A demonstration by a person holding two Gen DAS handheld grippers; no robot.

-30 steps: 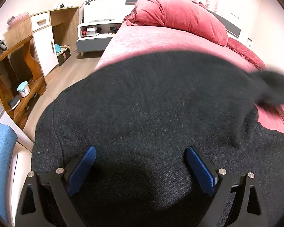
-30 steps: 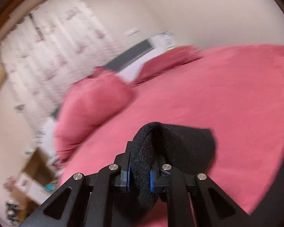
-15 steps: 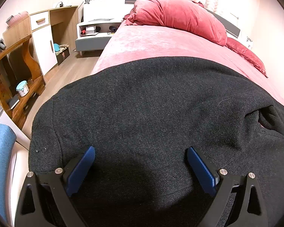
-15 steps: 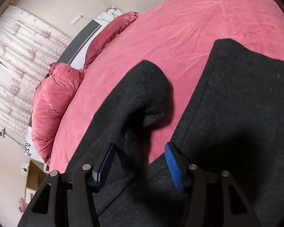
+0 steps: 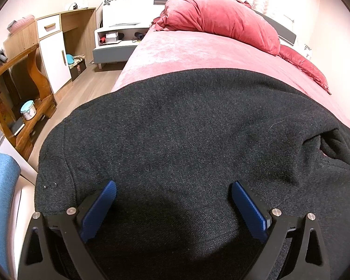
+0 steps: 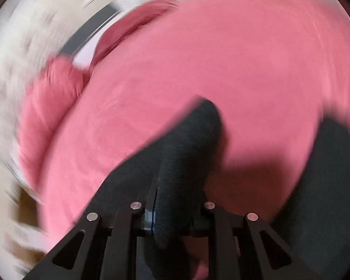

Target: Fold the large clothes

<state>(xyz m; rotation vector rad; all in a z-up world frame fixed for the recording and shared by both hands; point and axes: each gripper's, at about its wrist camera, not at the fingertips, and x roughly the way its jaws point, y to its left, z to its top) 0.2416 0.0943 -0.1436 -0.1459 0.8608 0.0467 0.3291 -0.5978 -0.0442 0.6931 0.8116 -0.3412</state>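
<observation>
Left wrist view: a dark charcoal coat (image 5: 186, 140) of coarse wool lies spread across the near end of a bed (image 5: 175, 51) with a pink cover, filling the lower and middle frame. Its cloth is mostly smooth, with a seam curving down the lower left and a rumpled fold at the right edge. The left gripper (image 5: 172, 207) stands with its blue pads wide apart over the coat at the bottom of the frame, nothing pinched between them. Only this view shows the room: a red duvet (image 5: 221, 18) bunched at upper centre, a white bedside table (image 5: 119, 39) and a wooden cabinet (image 5: 58, 46) at upper left, a wooden shelf (image 5: 18, 93) at left, and a blue cushion (image 5: 0, 198) at lower left. It reads the same as half a second earlier.

Right wrist view: heavily blurred. The right gripper (image 6: 172, 217) at bottom centre is clamped on a thick fold of the coat (image 6: 186, 154), which rises as a dark hump against the pink bed (image 6: 221, 58); more coat shows at lower right. Its jaws have just been closing: half a second earlier they stood apart around loose cloth, and now the fold is pinched between them. This view alone shows the grip.
</observation>
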